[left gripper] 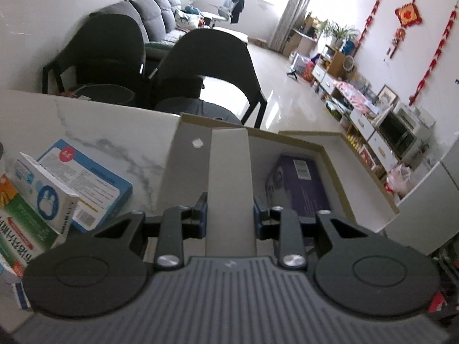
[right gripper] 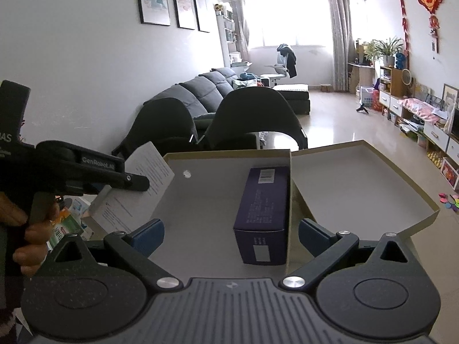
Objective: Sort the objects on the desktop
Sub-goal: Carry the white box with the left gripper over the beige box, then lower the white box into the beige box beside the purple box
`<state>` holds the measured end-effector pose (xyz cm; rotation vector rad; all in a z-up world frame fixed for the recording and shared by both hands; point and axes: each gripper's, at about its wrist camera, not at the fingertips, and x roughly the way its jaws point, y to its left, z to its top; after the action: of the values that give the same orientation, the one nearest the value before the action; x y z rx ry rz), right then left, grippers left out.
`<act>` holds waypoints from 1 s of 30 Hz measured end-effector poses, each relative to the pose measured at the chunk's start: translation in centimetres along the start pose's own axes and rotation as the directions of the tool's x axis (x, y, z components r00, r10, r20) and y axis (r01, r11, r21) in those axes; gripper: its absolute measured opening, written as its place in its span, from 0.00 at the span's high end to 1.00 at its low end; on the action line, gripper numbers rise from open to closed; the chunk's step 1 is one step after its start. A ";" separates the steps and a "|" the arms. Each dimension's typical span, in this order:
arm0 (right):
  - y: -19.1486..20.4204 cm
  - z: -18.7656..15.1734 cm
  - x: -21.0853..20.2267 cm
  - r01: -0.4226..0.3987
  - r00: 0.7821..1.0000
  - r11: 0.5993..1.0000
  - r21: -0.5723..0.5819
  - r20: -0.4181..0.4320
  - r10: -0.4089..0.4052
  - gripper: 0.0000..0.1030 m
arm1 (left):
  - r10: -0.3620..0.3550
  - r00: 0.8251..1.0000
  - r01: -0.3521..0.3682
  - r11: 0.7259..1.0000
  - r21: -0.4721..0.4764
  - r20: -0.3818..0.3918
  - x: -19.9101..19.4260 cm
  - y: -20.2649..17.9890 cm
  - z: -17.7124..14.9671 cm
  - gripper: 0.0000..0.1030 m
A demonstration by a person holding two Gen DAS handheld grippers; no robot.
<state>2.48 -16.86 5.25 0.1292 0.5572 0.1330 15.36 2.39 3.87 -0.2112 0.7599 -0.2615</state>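
Done: purple box (right gripper: 262, 215) lies in open cardboard tray (right gripper: 200, 200) | left gripper (left gripper: 229, 215) clamps white carton (left gripper: 229, 177) above tray; right gripper (right gripper: 231, 233) spread, empty | Left: medicine boxes (left gripper: 57, 197) piled on marble table (left gripper: 114, 126), far left

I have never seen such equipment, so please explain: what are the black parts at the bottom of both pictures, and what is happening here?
No robot is here: a person holds a hand tool with two fingers, called a gripper, in each hand. Each picture comes from a camera on one gripper, looking forward along its fingers.

In the left view, the left gripper is shut on a grey flat box, held over the marble table. Several small printed boxes lie at the left.

In the right view, the right gripper is open and empty. Before it stands an open cardboard tray with a purple box inside. At the left you see the other gripper and the person's hand.
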 end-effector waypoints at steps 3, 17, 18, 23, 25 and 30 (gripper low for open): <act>-0.5 0.1 0.4 0.002 1.000 1.000 0.014 -0.003 -0.002 0.02 | -0.001 1.000 0.002 1.000 0.021 -0.030 1.1 -0.6 0.3 0.74; -1.9 0.6 1.8 0.003 1.000 1.000 0.013 -0.005 -0.003 0.02 | 0.021 0.984 -0.008 0.997 0.077 -0.174 7.1 -3.9 2.0 0.74; -2.0 0.8 2.0 0.007 1.000 1.000 0.009 -0.004 -0.007 0.02 | 0.021 0.983 -0.007 0.997 0.080 -0.181 7.4 -4.1 2.2 0.74; -2.5 1.3 2.5 0.029 1.000 1.000 0.000 0.012 -0.029 0.02 | 0.028 0.978 -0.009 0.996 0.090 -0.206 8.9 -4.7 2.4 0.74; -2.8 1.3 2.6 0.029 0.999 1.000 0.007 0.013 -0.029 0.02 | 0.034 0.976 -0.016 0.996 0.086 -0.215 9.4 -4.7 2.5 0.74; -3.6 1.3 2.9 0.031 0.999 0.999 0.018 0.011 -0.031 0.02 | 0.034 0.969 -0.018 0.997 0.069 -0.244 10.8 -4.9 2.5 0.74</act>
<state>5.94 -20.00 4.26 0.1386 0.5487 0.0969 23.83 -5.29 0.02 -0.1069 0.9966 -0.2908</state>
